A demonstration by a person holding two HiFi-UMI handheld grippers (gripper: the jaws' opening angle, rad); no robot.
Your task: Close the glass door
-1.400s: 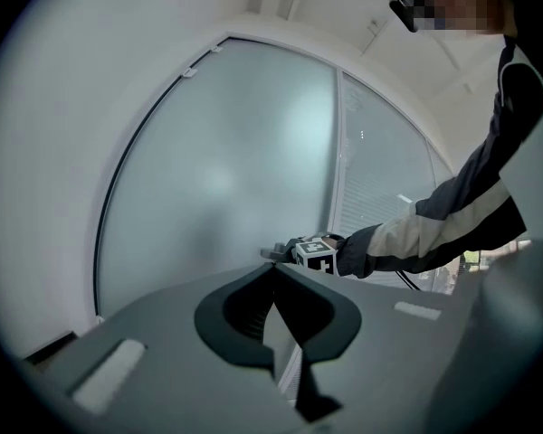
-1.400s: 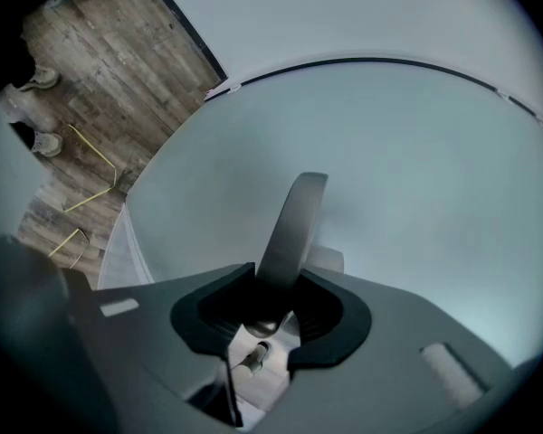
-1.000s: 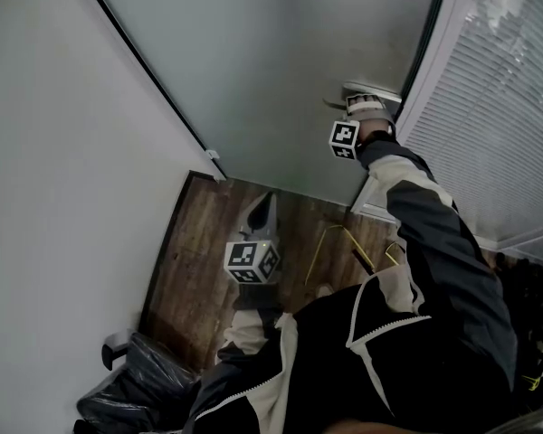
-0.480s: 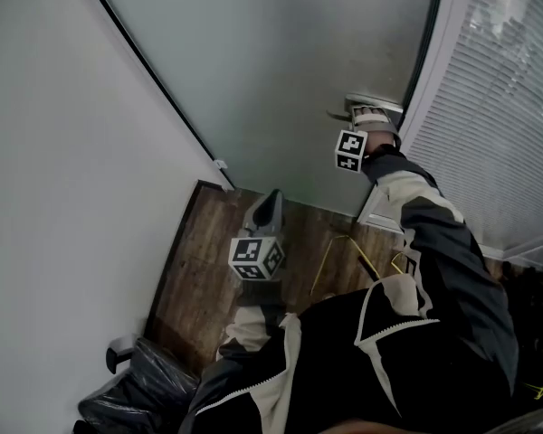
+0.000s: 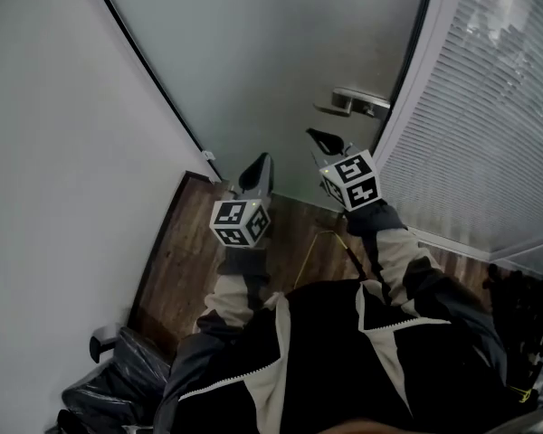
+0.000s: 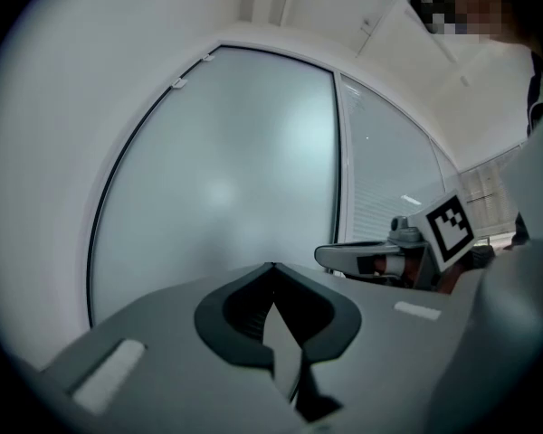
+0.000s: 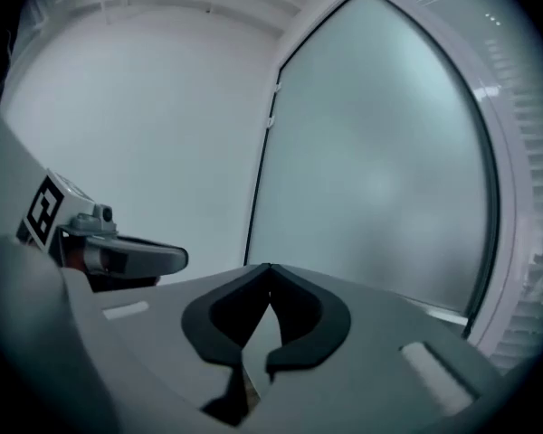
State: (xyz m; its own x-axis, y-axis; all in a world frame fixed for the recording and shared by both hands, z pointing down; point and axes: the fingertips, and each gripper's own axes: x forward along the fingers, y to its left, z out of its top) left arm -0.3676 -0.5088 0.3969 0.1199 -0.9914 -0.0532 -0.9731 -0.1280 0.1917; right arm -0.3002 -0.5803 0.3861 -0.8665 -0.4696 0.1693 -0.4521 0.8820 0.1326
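Frosted, smooth glass door carries a metal lever handle at one o'clock; left gripper clenched empty, right gripper jaws just closed on nothing.

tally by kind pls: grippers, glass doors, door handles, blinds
grippers: 2 (left gripper shut; right gripper, jaws just closed on nothing)
glass door: 1
door handle: 1
slatted blind: 1
total: 5

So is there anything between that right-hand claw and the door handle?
Nothing: in the head view only the bare frosted glass door shows between the right gripper and the handle.
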